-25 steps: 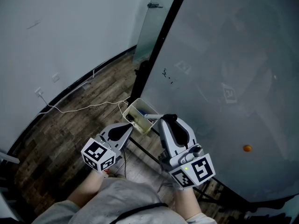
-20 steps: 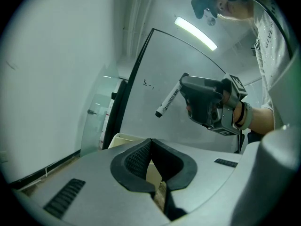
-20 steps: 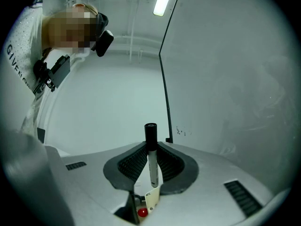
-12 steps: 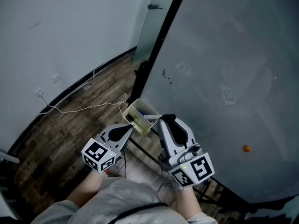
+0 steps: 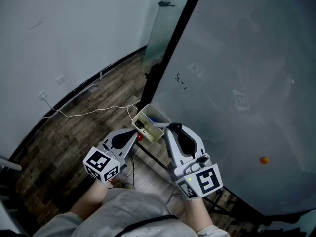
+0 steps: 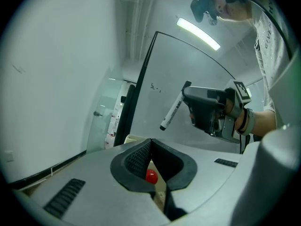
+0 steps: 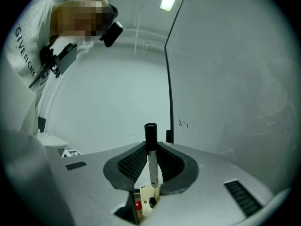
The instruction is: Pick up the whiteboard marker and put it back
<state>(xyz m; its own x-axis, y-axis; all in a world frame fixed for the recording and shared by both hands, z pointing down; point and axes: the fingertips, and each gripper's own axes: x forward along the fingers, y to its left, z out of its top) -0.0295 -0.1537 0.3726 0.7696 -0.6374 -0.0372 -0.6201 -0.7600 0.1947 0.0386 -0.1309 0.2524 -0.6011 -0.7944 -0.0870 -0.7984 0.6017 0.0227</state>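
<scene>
Your right gripper pinches the whiteboard marker, which pokes toward the tray at ten o'clock. Your left gripper is pressed together on nothing.

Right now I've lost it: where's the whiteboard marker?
The whiteboard marker is clamped in the right gripper, centre of the head view, one end over the beige holder box.

Head camera looks steeply down, from close above, onto the left gripper, right gripper and dark wood-plank floor. Each gripper camera sits low behind its jaws, facing upward. All three share the large grey black-framed whiteboard.
</scene>
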